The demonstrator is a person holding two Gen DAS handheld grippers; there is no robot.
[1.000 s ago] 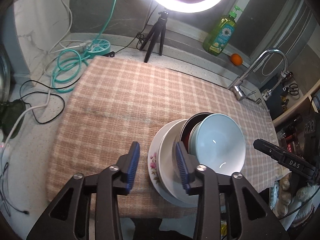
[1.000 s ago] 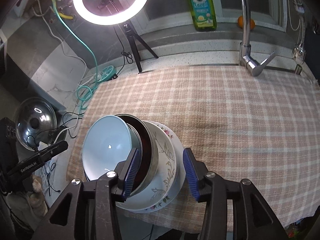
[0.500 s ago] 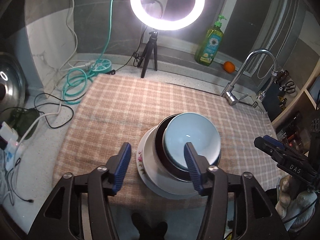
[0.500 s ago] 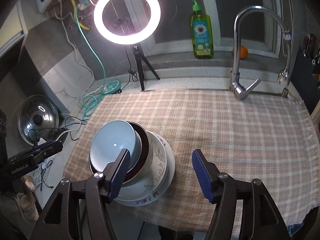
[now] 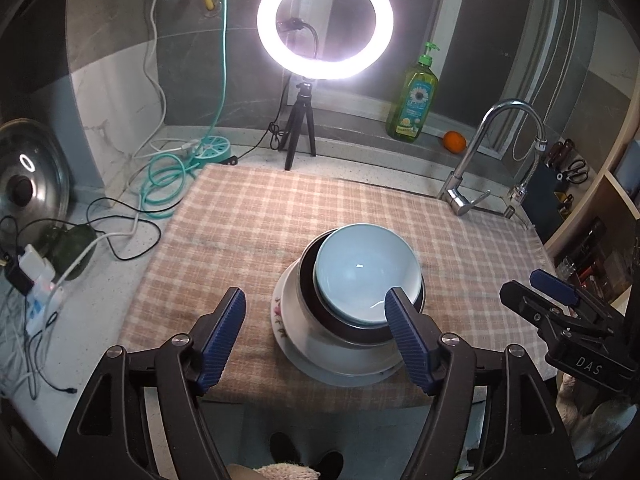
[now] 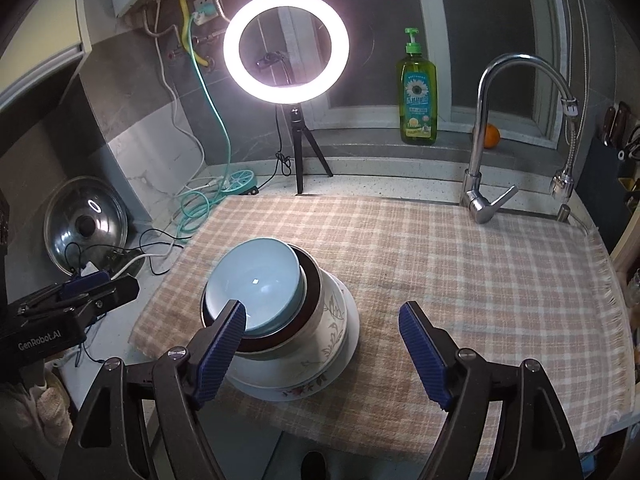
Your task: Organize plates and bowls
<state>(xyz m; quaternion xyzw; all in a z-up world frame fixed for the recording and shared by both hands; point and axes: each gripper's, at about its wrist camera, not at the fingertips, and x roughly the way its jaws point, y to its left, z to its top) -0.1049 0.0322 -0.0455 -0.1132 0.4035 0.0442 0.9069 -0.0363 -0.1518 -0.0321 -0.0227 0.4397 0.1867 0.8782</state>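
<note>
A stack of dishes stands near the front edge of a checked cloth (image 5: 248,220). A light blue bowl (image 5: 360,268) sits on top, inside a dark-rimmed bowl (image 5: 308,272). Under them are a white bowl (image 6: 332,320) with a leaf pattern and a floral plate (image 5: 278,312). My left gripper (image 5: 316,304) hovers above and in front of the stack, jaws opening, pads touching nothing. My right gripper (image 6: 322,314) hangs likewise over the stack's right side, jaws opening and empty. Each gripper shows at the edge of the other's view.
A lit ring light (image 5: 324,20) on a small tripod stands behind the cloth, with a green soap bottle (image 5: 414,100), an orange (image 5: 454,141) and a faucet (image 5: 480,160) to the right. A pot lid (image 5: 24,184) and loose cables (image 5: 80,248) lie on the left.
Both grippers have risen and drawn back from the stack, and their jaws have spread wider. The stack stays on the cloth and now looks smaller and farther off.
</note>
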